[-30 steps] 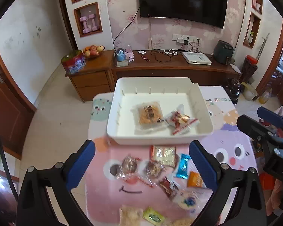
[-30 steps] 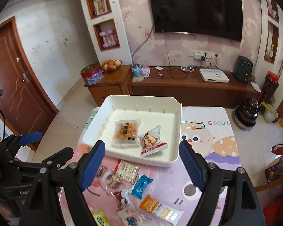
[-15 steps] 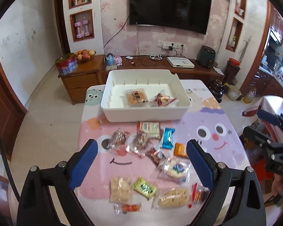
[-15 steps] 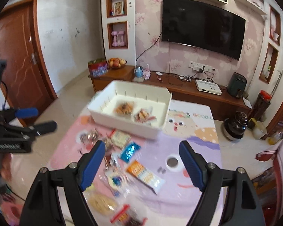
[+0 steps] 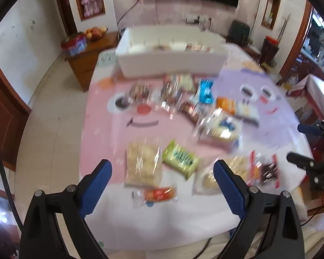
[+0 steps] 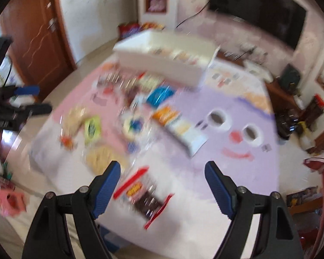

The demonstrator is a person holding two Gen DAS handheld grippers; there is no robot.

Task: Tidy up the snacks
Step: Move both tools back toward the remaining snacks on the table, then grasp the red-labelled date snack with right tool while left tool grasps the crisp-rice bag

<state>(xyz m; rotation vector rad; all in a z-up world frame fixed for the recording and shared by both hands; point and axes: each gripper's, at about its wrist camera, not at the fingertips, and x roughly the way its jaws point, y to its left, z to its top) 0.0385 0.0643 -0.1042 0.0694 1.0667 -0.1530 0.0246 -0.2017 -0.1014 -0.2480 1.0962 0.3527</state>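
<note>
Both views are motion-blurred. A white bin (image 5: 170,60) stands at the table's far end, also in the right wrist view (image 6: 162,58), with a couple of snacks inside. Several wrapped snacks lie on the cartoon tablecloth: a pale cracker pack (image 5: 143,164), a green pack (image 5: 180,158), a small orange pack (image 5: 159,195). My left gripper (image 5: 162,185) is open and empty above the near snacks. My right gripper (image 6: 162,185) is open and empty over a red-edged dark pack (image 6: 144,196); an orange-white pack (image 6: 179,127) lies beyond.
The tablecloth (image 5: 110,133) ends at the near edge, with tiled floor to the left. A wooden cabinet (image 5: 84,62) stands behind the table. The other gripper shows at the right edge of the left view (image 5: 313,151) and left edge of the right view (image 6: 15,105).
Both grippers have pulled back from the bin toward the near end of the table and dropped lower over the loose snacks. Both stay open and empty.
</note>
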